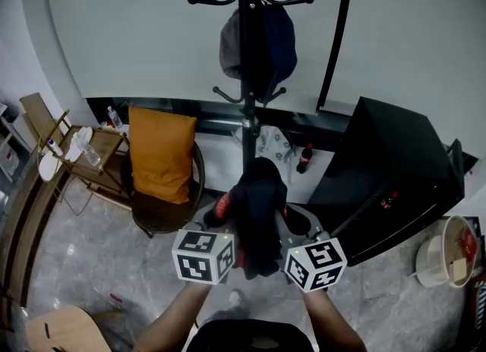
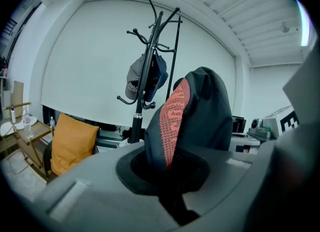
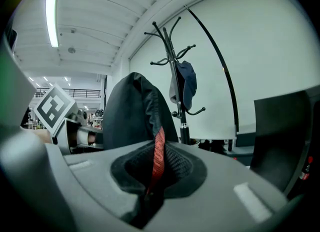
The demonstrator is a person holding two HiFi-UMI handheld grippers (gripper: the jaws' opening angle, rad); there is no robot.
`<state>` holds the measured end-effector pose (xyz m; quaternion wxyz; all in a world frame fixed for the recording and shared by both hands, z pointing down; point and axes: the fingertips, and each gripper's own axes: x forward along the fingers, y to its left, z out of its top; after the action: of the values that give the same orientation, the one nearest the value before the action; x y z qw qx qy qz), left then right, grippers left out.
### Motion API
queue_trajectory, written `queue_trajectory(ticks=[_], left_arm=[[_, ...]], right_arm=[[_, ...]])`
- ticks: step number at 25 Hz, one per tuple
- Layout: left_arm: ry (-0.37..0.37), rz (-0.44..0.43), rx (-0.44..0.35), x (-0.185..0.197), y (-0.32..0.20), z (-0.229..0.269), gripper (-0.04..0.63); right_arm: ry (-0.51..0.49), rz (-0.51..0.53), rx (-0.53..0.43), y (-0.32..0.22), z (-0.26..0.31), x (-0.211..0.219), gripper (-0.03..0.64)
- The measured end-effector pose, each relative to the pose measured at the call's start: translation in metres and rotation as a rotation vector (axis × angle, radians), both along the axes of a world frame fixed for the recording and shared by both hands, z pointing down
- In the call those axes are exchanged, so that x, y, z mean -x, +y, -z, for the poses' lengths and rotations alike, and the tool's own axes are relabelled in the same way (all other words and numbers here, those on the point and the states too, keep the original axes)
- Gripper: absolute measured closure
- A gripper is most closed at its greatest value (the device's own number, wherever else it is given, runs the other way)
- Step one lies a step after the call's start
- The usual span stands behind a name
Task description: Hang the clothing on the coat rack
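Before the coat rack point(image 1: 249, 127), dark red-trimmed garment point(image 1: 257, 214) in the tight pinch of left claw point(image 2: 172, 176) and right claw point(image 3: 154, 176)

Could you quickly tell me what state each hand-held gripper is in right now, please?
Left hand-held gripper: closed on the dark garment with red trim.
Right hand-held gripper: closed on the same dark garment.

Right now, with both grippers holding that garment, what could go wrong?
The garment is bunched between the left gripper and right gripper, so it might miss a hook on the rack and drop. A cap already hangs there; the garment could knock it off. A push might tip the slim rack.
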<state>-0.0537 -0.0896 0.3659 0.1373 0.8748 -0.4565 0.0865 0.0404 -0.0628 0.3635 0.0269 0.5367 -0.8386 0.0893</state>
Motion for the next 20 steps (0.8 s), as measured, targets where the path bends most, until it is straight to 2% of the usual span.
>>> queue_trajectory(ticks=[10,20], left_arm=[[0.024,-0.047,-0.002,0.012,-0.05,0.002,0.575],[0.046,-0.1,-0.007,0.006,-0.084,0.002,0.575]], right_arm=[[0.022,-0.055,-0.001,-0.045,0.003,0.012,0.581],[0.047,-0.115,-0.012,-0.075,0.006,0.007,0.581]])
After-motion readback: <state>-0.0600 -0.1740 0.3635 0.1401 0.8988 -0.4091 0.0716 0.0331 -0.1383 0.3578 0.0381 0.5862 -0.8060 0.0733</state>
